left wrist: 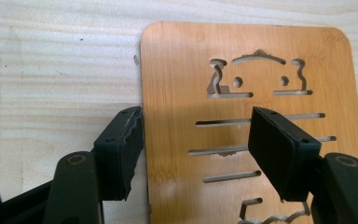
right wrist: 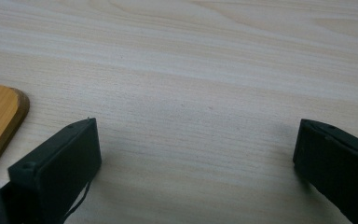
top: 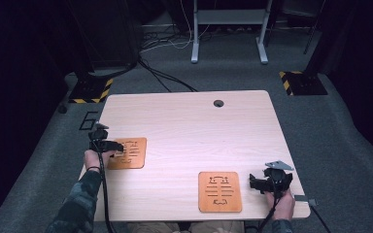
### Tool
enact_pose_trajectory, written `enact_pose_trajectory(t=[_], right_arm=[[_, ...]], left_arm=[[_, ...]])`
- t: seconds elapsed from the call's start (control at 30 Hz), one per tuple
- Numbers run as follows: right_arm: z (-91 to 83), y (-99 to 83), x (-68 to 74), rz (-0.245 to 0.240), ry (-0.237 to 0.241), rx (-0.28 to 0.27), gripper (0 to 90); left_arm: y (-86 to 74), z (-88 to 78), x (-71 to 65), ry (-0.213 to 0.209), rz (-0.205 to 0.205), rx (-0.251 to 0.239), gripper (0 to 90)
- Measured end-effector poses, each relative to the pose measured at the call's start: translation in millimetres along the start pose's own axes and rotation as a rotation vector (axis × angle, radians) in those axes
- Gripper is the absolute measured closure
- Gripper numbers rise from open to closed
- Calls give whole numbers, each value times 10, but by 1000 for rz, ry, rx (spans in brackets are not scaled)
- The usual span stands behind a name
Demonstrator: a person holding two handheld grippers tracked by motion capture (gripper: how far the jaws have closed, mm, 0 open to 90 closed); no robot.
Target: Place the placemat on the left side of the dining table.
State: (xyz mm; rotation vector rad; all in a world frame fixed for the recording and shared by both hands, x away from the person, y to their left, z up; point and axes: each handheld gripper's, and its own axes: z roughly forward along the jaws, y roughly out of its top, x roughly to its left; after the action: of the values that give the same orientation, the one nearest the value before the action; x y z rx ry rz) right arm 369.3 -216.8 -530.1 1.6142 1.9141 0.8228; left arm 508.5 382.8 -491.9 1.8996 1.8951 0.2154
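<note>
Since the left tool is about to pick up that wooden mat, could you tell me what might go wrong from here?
1. The left tool straddles the mat's edge, one jaw off the mat beside it and one over its slots; closing might only push the flat mat across the table.
2. The jaw above the cut-outs could catch in a slot.
3. The mat lies near the table's left edge, so a shove might slide it off.

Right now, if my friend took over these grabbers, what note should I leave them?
Left gripper: jaws open, straddling the left edge of the left wooden board; one jaw is off the edge over the table, the other over the board's cut-out slots. Not clamped.
Right gripper: jaws wide open over bare table, holding nothing, just right of the right wooden board.
Done: both boards lie flat on the table, apart from each other.
Left: probably grip the left board; nothing has been lifted yet.
</note>
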Motion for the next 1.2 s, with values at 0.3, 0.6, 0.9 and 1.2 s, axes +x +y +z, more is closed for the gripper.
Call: enact_pose_trajectory(t=[0.3, 0.6, 0.9, 1.2], right_arm=[[-3, -1, -1, 5, -5, 3, 0], [-2, -1, -8, 5, -8, 1, 1], [-2, 0, -10, 8, -13, 0, 5], [-4, -2, -8, 10, -14, 1, 6]], left_arm=[[-47, -70, -43, 0, 34, -44, 190], [-248, -174, -123, 8, 86, -112, 65], [-669, -414, -254, 40, 200, -244, 10], [-1086, -482, -347, 62, 247, -336, 1]])
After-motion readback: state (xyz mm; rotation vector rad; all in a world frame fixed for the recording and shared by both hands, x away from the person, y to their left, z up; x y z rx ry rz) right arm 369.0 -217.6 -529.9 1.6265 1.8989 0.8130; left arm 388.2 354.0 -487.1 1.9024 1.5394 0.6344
